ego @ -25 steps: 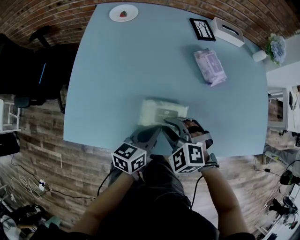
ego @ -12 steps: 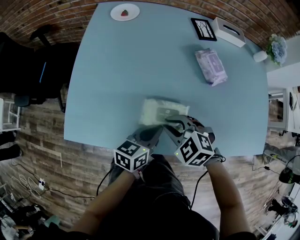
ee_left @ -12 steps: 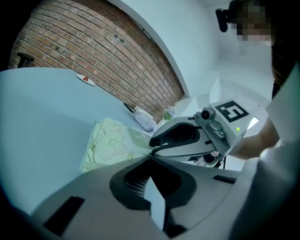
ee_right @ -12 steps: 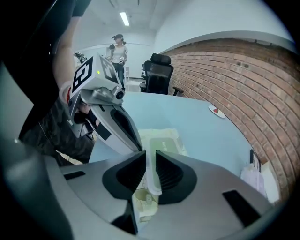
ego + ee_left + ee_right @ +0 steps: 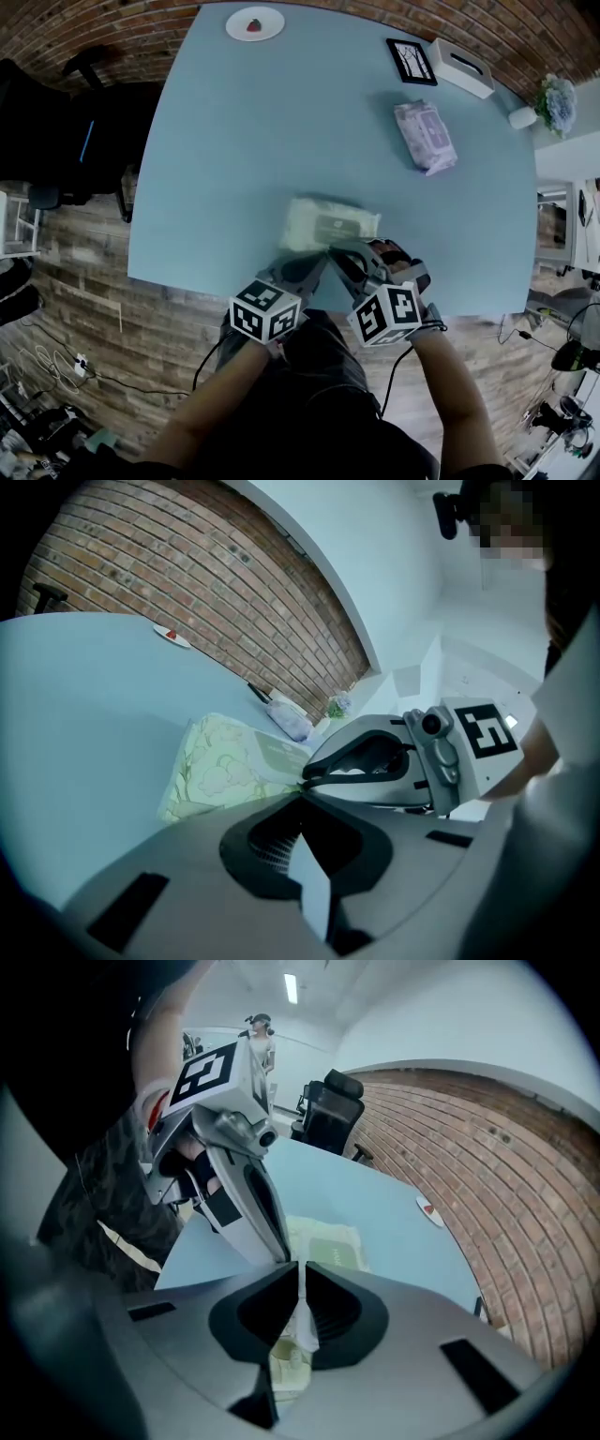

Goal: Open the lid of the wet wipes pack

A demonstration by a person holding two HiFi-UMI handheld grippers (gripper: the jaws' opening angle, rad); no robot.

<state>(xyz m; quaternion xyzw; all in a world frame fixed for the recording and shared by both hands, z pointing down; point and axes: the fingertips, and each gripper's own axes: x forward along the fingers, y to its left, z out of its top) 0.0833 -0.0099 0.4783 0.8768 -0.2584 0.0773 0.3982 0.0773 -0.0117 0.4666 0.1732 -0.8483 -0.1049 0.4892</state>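
Note:
The pale green wet wipes pack (image 5: 330, 223) lies flat on the blue table (image 5: 281, 122), near its front edge, with its grey-green lid label facing up. Both grippers meet at the pack's near edge. My left gripper (image 5: 322, 255) comes in from the left and is shut on a thin pale strip of the pack's edge (image 5: 309, 883). My right gripper (image 5: 336, 249) comes in from the right. Its jaws are closing, with a thin white flap of the pack (image 5: 300, 1309) pinched between them. In the left gripper view the right gripper's tips touch the pack (image 5: 234, 766).
A purple wipes pack (image 5: 427, 136) lies at the table's right. A picture frame (image 5: 411, 59), a white tissue box (image 5: 462, 66) and a plate (image 5: 254, 22) with a strawberry stand along the far edge. A black chair (image 5: 84, 141) stands to the left of the table.
The right gripper's jaws have come together at the pack's near edge, and its marker cube has shifted slightly. The pack and the left gripper have stayed in place.

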